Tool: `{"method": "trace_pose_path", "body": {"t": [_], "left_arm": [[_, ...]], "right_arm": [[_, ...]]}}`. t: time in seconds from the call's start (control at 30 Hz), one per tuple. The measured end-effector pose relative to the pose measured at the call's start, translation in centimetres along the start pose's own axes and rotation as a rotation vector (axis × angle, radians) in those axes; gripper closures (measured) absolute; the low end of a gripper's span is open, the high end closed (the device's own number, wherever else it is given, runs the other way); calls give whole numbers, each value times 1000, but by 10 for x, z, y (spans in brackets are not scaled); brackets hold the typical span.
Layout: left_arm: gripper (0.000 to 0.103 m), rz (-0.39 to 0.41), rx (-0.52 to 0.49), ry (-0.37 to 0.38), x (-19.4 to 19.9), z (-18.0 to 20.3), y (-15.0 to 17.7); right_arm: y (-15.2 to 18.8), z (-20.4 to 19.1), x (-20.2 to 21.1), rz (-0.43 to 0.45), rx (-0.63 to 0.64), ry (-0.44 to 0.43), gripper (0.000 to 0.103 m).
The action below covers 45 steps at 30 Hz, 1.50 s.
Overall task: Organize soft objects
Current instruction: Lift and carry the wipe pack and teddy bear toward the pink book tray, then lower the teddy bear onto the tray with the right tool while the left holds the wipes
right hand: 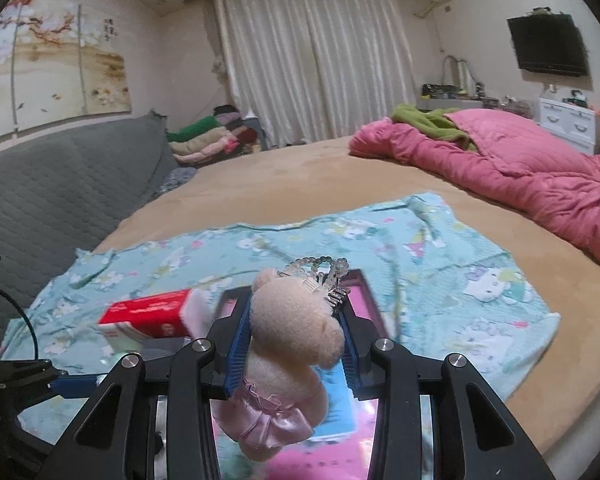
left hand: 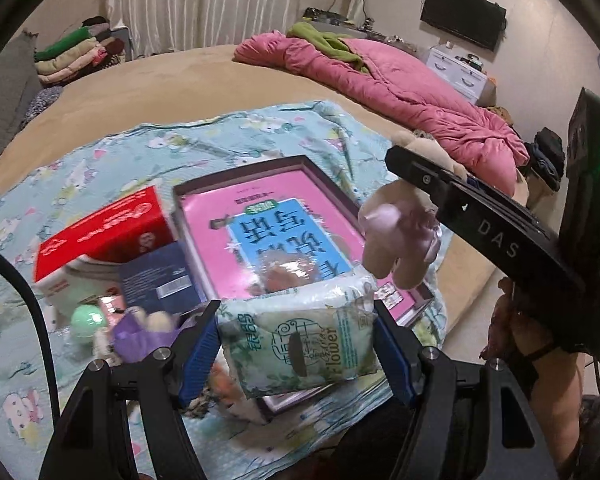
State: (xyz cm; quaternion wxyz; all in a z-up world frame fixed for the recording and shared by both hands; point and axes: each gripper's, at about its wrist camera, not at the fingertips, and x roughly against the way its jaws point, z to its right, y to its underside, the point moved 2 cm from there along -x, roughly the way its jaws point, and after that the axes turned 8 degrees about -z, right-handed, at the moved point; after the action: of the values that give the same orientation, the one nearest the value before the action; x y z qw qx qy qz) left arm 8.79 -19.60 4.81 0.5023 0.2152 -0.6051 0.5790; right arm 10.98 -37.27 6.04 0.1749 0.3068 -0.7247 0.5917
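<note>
A soft tissue pack (left hand: 300,344) with green floral print sits low in the centre of the left wrist view, clamped between the blue pads of the left gripper (left hand: 296,354); its long axis runs side to side, tilted slightly down on the left, and its printed face is turned toward the camera. In the right wrist view, a cream plush bear (right hand: 290,354) in a pink satin skirt fills the lower centre, pinched at the head by the right gripper (right hand: 296,344). The bear's long axis is roughly vertical, head up, legs hanging down, with a sequined loop above it. Below both lies a pink tray-like box (left hand: 284,216) on a light blue cartoon-print blanket (right hand: 440,248). A red and white box (left hand: 100,236) lies at centre left. Behind, a pink quilt (right hand: 520,164) crosses the tan bed (right hand: 280,168) at upper right.
</note>
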Motion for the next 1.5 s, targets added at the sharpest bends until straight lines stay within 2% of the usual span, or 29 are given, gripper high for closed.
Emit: {"method": "trace_pose_path", "body": {"t": [0.2,0.43,0.77,1.1,1.5], "left_arm": [[32,-27,-20,25,-21,19,-11],[32,-79,-97,-14,-54,40,-19],[32,-157,-201,-26,-92,65,-17],[32,-191,-239,-52,-106,60,-12],[32,-234,-207,-43,-117,42,-1]], "right_arm": [[4,24,2,3,-30,55,63],[8,35,0,-6,-29,91,63],[14,57,-5,-27,-76,114,63],[24,60,-28,-95,-67,112,63],[39,54,-59,-222,-29,91,63]]}}
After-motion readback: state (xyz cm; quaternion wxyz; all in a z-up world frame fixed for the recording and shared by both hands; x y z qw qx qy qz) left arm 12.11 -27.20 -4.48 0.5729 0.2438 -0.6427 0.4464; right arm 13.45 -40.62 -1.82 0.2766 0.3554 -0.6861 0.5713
